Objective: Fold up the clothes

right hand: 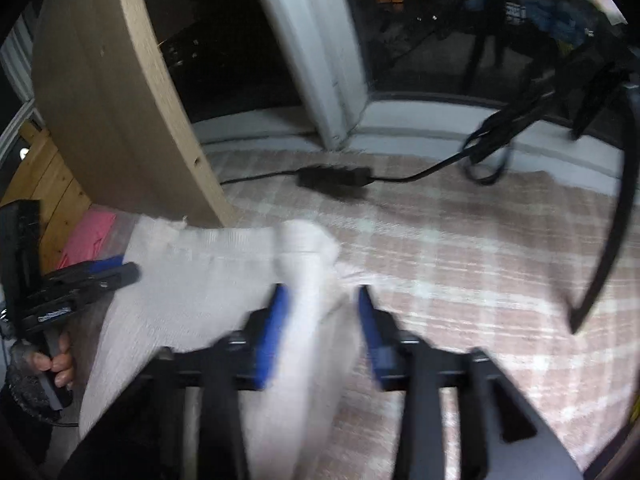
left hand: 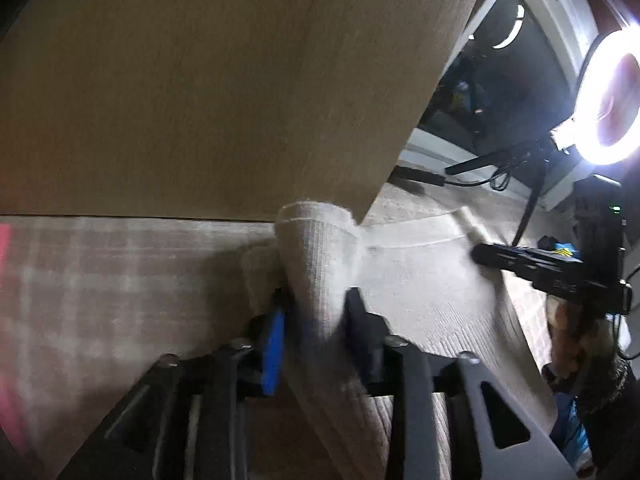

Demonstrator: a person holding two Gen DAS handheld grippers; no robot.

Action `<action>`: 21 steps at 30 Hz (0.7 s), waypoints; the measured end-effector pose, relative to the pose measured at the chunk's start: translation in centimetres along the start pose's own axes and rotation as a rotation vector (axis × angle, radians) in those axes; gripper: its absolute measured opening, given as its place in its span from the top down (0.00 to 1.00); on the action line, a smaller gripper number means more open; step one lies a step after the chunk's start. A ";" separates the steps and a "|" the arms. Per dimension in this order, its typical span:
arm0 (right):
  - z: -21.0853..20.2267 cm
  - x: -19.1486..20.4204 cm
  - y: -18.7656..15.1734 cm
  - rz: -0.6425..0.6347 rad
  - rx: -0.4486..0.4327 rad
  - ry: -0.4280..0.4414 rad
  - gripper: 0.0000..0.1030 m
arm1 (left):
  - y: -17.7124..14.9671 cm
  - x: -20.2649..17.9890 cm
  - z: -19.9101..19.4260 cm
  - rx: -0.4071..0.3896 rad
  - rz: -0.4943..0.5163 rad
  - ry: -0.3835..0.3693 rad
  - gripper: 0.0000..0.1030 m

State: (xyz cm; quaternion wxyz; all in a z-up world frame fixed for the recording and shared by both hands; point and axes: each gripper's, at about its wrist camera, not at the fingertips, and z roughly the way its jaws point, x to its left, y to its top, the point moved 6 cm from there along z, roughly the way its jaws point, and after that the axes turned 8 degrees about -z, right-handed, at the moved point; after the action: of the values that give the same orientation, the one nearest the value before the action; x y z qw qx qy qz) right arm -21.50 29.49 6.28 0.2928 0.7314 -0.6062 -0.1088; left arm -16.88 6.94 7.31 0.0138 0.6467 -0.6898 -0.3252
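Plaid-covered surface by a dark window, wooden panel at the far left. The left gripper is pinching a bunched corner of the cream knit garment. At the right, the right gripper has fabric between its fingers, though blur hides whether it's clamped. Looks like both corners are held up so the cloth hangs stretched between them, ready to fold over.

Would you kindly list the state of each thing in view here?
Left claw: shut on the cloth.
Right claw: fingers apart, cloth between them, grip unclear.
Cloth: lifted, spread between both claws.
Ring light: on.
Checked blanket: lying flat.
Power brick: cabled, on the blanket.
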 end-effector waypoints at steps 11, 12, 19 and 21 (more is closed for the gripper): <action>3.8 -1.4 -0.2 0.069 0.126 0.196 0.41 | 1.5 0.7 1.5 0.067 -0.031 0.092 0.35; 3.9 -1.5 -0.2 0.073 0.120 0.219 0.41 | 1.5 0.9 2.0 0.082 -0.042 0.085 0.35; 3.9 -1.7 -0.3 0.184 0.078 0.353 0.75 | 1.1 0.7 3.3 0.120 -0.041 -0.045 0.69; 2.5 -1.1 -0.4 0.187 0.044 0.360 0.77 | 1.1 0.5 2.9 0.121 -0.048 -0.086 0.74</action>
State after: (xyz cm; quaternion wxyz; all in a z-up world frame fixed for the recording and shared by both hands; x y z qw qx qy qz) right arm -22.76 29.84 3.82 0.3893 0.6857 -0.6116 0.0646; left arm -19.18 7.70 5.32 -0.0627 0.6483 -0.6925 -0.3104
